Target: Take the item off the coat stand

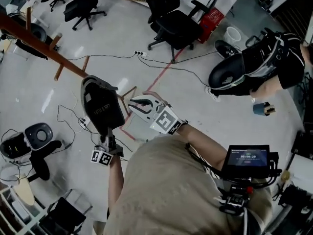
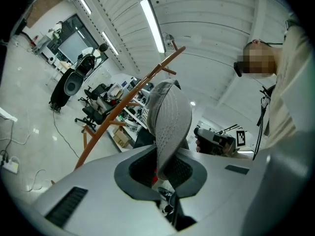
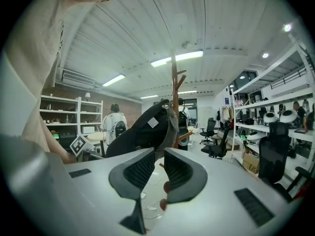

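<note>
— Where is the cap point(image 1: 100, 106) being kept at this moment?

— It is being held up off the floor point(image 1: 195, 97), close against the upper part of the coat stand point(image 1: 44, 45). In the head view the dark crown is being shown right at the top end of the brown pole. Whether a peg is being touched by it cannot be told.

— And by which tool is it being held?

— By the left tool point(image 1: 105, 140). In the left gripper view the grey, stitched brim point(image 2: 170, 124) is being pinched between the two pads of the left tool point(image 2: 165, 170), which are being kept narrow around it. The brim is standing up out of the jaws, with the stand's pole point(image 2: 123, 104) slanting behind it.

— What is being done with the right tool point(image 1: 133, 104)?

— It is being held just beside the cap's other edge, on the side away from the left tool. In the right gripper view the jaws of the right tool point(image 3: 157, 160) are being kept partly apart, with floor showing through the gap. The cap point(image 3: 142, 129) is being seen directly ahead of them, its lower rim reaching down to the jaw tips. No pressing of the pads on it is being shown. The stand point(image 3: 174, 97) is rising upright behind the cap.
</note>
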{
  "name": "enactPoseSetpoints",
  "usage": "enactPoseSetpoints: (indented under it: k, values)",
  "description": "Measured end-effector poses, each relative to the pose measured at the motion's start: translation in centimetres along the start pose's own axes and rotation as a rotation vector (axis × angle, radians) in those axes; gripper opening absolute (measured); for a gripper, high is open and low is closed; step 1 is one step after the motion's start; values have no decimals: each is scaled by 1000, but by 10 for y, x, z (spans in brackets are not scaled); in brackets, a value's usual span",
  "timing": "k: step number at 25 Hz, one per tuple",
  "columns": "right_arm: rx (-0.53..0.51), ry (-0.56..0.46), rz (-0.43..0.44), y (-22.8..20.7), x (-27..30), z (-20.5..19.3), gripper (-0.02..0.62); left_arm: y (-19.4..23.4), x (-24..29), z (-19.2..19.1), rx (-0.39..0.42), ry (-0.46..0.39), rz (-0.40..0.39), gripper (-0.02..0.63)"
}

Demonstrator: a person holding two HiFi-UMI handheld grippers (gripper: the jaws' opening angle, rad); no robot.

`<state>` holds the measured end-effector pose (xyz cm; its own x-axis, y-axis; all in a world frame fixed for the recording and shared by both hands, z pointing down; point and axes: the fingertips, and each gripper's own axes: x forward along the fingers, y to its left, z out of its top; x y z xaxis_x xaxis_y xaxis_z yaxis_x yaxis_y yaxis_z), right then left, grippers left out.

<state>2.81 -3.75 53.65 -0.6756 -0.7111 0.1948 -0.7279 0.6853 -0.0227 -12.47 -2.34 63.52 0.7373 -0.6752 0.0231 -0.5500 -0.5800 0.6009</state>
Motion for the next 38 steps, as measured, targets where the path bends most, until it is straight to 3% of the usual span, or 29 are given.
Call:
enactPoseSetpoints:
  k: [5, 11, 18, 24, 28, 32, 36, 38]
  values:
    - [-42, -28, 108, 2, 25, 4, 66, 4, -8, 16, 35, -50, 60, 34]
    - [-71, -30, 161, -5, 70, 13, 63, 26, -17, 36, 43, -133, 136, 34]
    - [-86, -65, 225, 2, 92, 31, 57, 26, -31, 56, 64, -221, 151, 34]
    - [-124, -94, 181, -15, 99, 48, 37, 32, -31, 72, 65, -300, 181, 34]
    - [-50, -139, 146, -30, 86, 69, 25, 28, -34, 88, 82, -332, 187, 34]
    - [54, -250, 172, -36, 57, 118, 15, 16, -55, 153, 70, -432, 196, 34]
    - [133, -319, 218, -30, 38, 159, 14, 12, -76, 256, 184, -473, 259, 34]
    - [171, -327, 262, -23, 35, 170, 14, 15, -76, 295, 170, -486, 248, 34]
